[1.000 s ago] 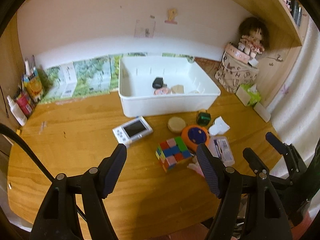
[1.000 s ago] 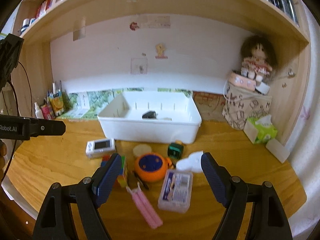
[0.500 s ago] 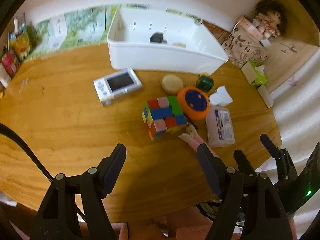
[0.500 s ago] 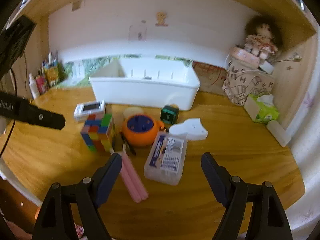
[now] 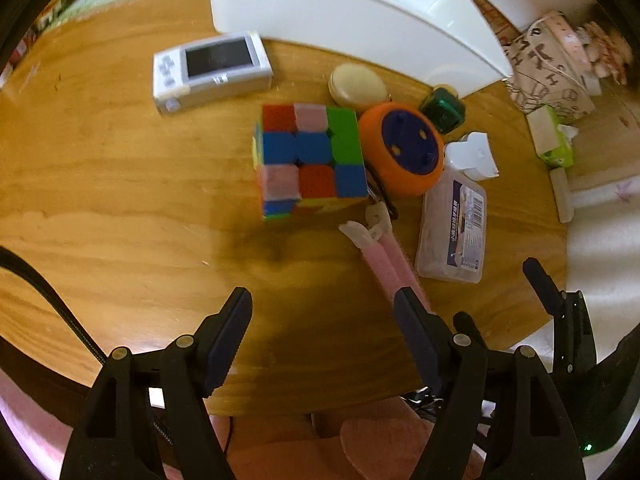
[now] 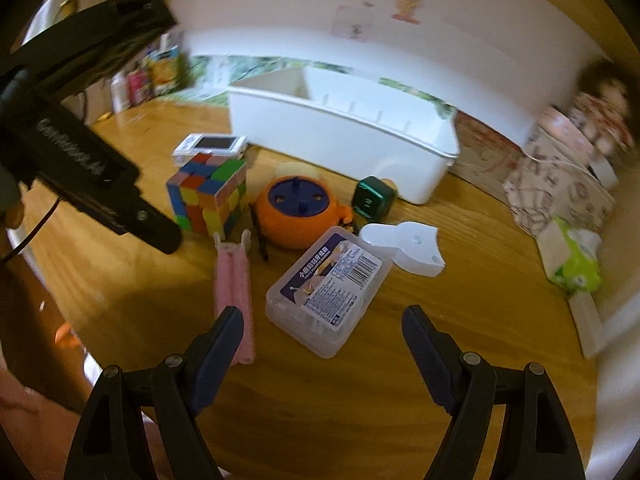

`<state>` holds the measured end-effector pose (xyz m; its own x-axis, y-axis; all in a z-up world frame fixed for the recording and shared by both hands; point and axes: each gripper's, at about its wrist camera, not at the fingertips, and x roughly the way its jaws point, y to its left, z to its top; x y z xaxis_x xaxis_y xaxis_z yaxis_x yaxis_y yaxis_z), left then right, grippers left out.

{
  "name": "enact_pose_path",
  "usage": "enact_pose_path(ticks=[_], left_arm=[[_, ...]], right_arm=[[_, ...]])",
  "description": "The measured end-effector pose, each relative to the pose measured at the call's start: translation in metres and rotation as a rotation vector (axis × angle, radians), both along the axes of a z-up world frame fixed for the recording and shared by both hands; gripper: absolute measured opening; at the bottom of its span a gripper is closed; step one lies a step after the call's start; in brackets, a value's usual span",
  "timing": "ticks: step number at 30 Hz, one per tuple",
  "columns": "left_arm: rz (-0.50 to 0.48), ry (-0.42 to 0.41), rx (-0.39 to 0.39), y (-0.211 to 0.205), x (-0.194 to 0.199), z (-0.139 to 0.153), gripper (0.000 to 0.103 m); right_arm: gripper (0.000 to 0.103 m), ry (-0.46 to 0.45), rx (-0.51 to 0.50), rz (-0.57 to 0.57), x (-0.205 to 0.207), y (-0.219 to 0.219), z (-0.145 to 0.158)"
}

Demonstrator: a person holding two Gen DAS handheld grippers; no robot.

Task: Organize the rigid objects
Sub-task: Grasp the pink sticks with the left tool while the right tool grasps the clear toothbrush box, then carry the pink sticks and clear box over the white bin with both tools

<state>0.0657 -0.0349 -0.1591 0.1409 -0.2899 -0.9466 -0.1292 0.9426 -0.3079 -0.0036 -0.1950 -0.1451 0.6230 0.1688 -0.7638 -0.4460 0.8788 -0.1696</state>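
A colour cube (image 5: 310,162) (image 6: 208,194) sits mid-table beside an orange round toy (image 5: 402,148) (image 6: 298,210). Around them lie a white handheld game (image 5: 210,70) (image 6: 210,146), a beige disc (image 5: 356,84), a green cube (image 5: 442,108) (image 6: 374,198), a clear plastic box (image 5: 452,228) (image 6: 330,290), a pink clip (image 5: 390,256) (image 6: 234,292) and a white plastic piece (image 5: 474,156) (image 6: 408,246). The white bin (image 5: 360,16) (image 6: 344,132) stands behind. My left gripper (image 5: 326,310) is open above the table in front of the cube. My right gripper (image 6: 322,326) is open just before the clear box.
A patterned bag (image 6: 560,184) with a doll (image 6: 600,112) stands at the right, a green tissue pack (image 6: 576,256) beside it. Bottles and cartons (image 6: 148,76) line the back left. The table's front edge (image 5: 280,408) is close below my left gripper.
Both grippers have moved forward and down toward the objects. The cube and the clear box now look larger and nearer. Both stay open.
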Motion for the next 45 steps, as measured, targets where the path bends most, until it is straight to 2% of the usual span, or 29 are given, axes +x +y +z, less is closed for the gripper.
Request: enact_pose_path(ticks=[10, 16, 20, 24, 30, 34, 36, 38, 45], left_arm=[[0.158, 0.113, -0.046, -0.019, 0.013, -0.022, 0.077], [0.232, 0.129, -0.053, -0.026, 0.018, -0.029, 0.076], [0.281, 0.15, -0.056, -0.029, 0.021, -0.036, 0.075], [0.297, 0.141, -0.044, -0.031, 0.024, -0.036, 0.075], [0.319, 0.153, -0.009, -0.035, 0.029, -0.036, 0.059], [0.352, 0.164, -0.037, -0.036, 0.034, -0.038, 0.04], [0.371, 0.168, -0.066, -0.035, 0.036, -0.041, 0.032], [0.388, 0.166, -0.082, -0.033, 0.035, -0.042, 0.031], [0.409, 0.161, -0.099, -0.031, 0.024, -0.046, 0.03]], right_arm=[[0.084, 0.057, -0.057, 0.282, 0.027, -0.008, -0.006], [0.084, 0.079, -0.053, 0.407, 0.046, -0.012, -0.006], [0.089, 0.098, -0.043, 0.47, 0.057, -0.013, -0.008], [0.089, 0.124, -0.034, 0.516, 0.067, -0.011, -0.011], [0.09, 0.153, -0.013, 0.57, 0.072, -0.007, -0.019], [0.09, 0.159, -0.009, 0.594, 0.074, -0.003, -0.023], [0.094, 0.159, -0.016, 0.602, 0.075, -0.001, -0.026], [0.103, 0.159, -0.02, 0.609, 0.076, 0.002, -0.029], [0.103, 0.171, -0.032, 0.619, 0.078, 0.009, -0.038]])
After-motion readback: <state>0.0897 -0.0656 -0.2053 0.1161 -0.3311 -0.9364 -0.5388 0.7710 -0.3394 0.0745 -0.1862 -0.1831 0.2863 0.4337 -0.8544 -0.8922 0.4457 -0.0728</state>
